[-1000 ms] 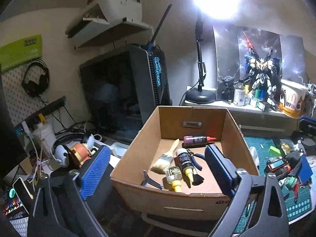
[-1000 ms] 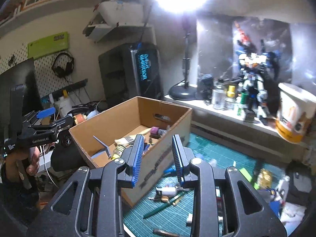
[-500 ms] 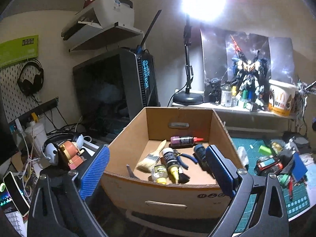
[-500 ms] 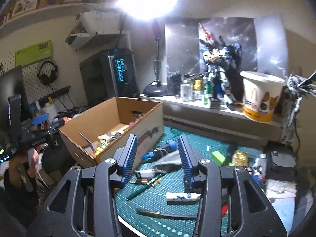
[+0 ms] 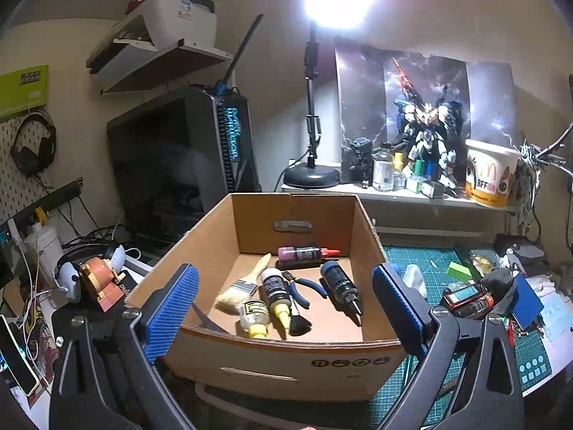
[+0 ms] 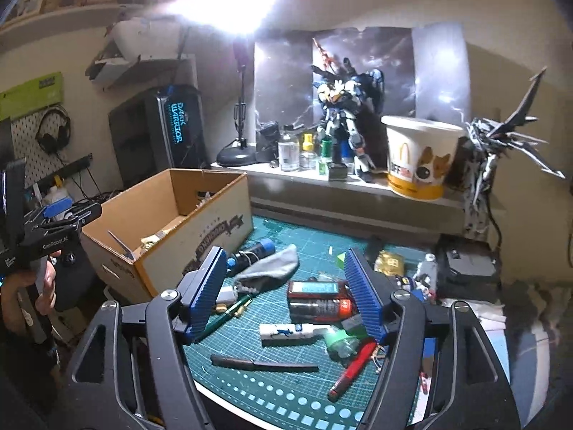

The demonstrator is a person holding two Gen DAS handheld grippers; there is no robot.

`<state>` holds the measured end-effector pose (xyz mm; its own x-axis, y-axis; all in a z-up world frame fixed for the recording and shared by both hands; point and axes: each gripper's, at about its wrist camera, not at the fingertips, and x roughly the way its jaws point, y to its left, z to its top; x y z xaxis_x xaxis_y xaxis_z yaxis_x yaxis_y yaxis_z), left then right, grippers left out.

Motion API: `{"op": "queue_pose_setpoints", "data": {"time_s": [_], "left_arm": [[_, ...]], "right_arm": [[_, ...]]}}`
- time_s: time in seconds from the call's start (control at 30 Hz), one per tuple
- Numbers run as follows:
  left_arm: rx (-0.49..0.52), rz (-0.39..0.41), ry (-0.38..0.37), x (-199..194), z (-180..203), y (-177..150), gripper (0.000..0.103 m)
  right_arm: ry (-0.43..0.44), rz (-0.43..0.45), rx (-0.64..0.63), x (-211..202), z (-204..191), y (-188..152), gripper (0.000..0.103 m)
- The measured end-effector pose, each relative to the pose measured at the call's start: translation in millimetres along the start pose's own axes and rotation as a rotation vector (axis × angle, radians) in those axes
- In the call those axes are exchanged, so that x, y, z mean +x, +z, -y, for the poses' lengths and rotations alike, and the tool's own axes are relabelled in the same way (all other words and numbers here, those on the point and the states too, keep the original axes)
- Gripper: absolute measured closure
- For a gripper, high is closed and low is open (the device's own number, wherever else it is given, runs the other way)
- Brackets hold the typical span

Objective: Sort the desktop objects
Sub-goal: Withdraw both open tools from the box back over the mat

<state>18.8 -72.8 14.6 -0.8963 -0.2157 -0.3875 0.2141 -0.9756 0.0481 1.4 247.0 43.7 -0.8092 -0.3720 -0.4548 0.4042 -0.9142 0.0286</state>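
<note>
Since the sorting gathers things here, box: the cardboard box (image 5: 286, 354) at the cutting mat's (image 6: 286, 394) left edge holds bottles, brush (image 5: 238, 292), pliers.
Left gripper (image 5: 284, 310): spread, empty, before the box.
Right gripper (image 6: 283, 292): spread wider than earlier, over loose clutter mid-mat; black bottle (image 5: 338, 285) newly boxed.

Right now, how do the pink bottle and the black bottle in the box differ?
The pink bottle has a red nozzle and lies crosswise near the cardboard box's back wall; the black bottle has a black nozzle and lies lengthwise, tip toward the front. The pink bottle looks slimmer. Both lie flat and carry dark labels.
</note>
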Motion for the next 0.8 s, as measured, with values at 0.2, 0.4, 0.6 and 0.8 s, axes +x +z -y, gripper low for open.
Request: {"op": "queue_pose_setpoints", "data": {"time_s": [0.2, 0.4, 0.6, 0.8], "left_arm": [[0.015, 0.021, -0.018, 1.1, 16.2, 0.7, 0.000], [0.032, 0.025, -0.045, 3.1, 27.8, 2.3, 0.000], [0.037, 0.020, -0.050, 5.5, 34.3, 3.8, 0.000], [0.043, 0.004, -0.055, 8.0, 39.0, 2.5, 0.000]], "right_arm": [[-0.028, -0.001, 0.013, -7.4, 10.5, -5.5, 0.027], [-0.058, -0.007, 0.019, -13.4, 18.7, -10.0, 0.025], [-0.076, -0.024, 0.027, -13.8, 24.4, -14.0, 0.024], [-0.089, -0.039, 0.027, -11.9, 25.6, -16.8, 0.024]]}}
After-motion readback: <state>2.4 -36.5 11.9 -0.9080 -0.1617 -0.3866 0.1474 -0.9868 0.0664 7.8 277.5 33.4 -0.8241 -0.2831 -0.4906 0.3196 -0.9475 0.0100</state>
